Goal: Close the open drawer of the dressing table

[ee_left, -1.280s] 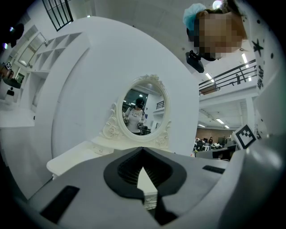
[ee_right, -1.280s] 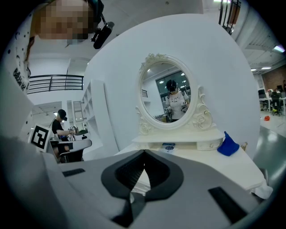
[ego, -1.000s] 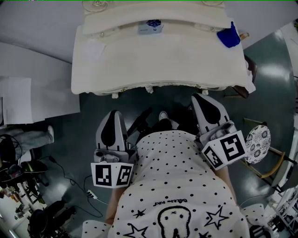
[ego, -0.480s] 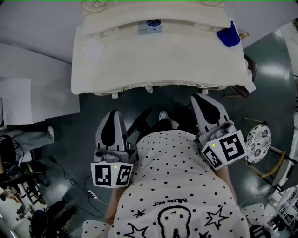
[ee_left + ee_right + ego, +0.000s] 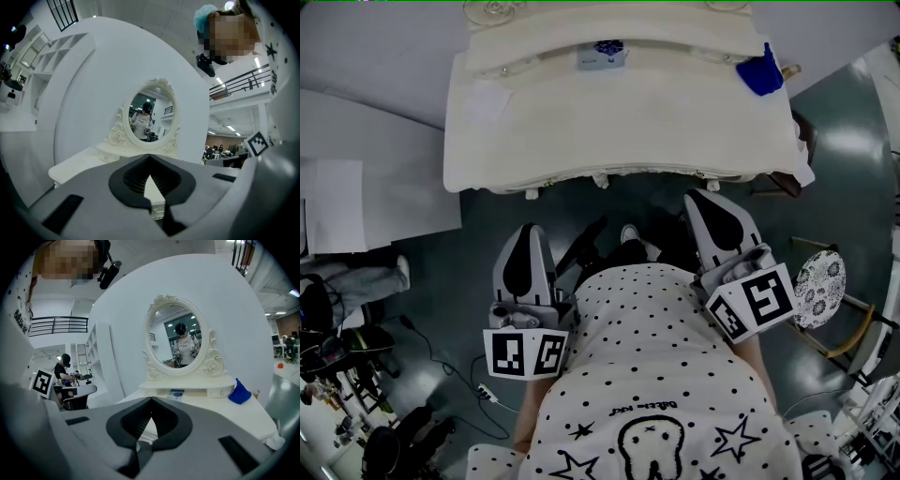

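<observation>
Cream dressing table [image 5: 619, 122] stands at 12 o'clock; no drawer juts past its front edge [image 5: 609, 174], so the drawer appears shut. Left gripper [image 5: 528, 234] and right gripper [image 5: 705, 202], jaws pressed together and empty, sit well apart from it at 6 o'clock.

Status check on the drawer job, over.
Left gripper and right gripper both shut, empty, short of the dressing table. Drawer itself not visible from above. Nothing seen in the way.

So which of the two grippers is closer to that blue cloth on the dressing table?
The right. The right gripper is before the dressing table's right half, where the blue cloth lies; the left gripper is before its left half, farther off.
</observation>
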The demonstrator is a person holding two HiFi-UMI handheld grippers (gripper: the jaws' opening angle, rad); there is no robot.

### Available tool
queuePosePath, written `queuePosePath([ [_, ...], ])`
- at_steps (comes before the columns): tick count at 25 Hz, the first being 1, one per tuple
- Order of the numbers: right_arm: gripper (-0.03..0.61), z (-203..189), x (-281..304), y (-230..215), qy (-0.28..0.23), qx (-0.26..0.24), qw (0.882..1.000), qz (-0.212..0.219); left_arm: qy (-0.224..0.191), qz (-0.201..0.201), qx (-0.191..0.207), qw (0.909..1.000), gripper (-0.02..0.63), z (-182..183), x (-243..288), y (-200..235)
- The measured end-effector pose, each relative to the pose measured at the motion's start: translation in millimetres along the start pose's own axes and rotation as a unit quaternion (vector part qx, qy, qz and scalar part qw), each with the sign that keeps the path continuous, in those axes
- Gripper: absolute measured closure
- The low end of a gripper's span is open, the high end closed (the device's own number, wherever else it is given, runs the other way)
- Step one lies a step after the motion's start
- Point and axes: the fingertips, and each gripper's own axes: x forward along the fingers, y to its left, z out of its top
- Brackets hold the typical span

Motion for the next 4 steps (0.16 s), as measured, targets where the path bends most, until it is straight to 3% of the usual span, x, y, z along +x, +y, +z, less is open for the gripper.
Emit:
queuePosePath([
  [4, 0.569, 0.2, 0.1, 0.5, 0.001, 0.0, 1.0, 0.0, 0.001, -0.001, 0.0, 1.0, 0.603, 0.7, 0.0, 0.1],
])
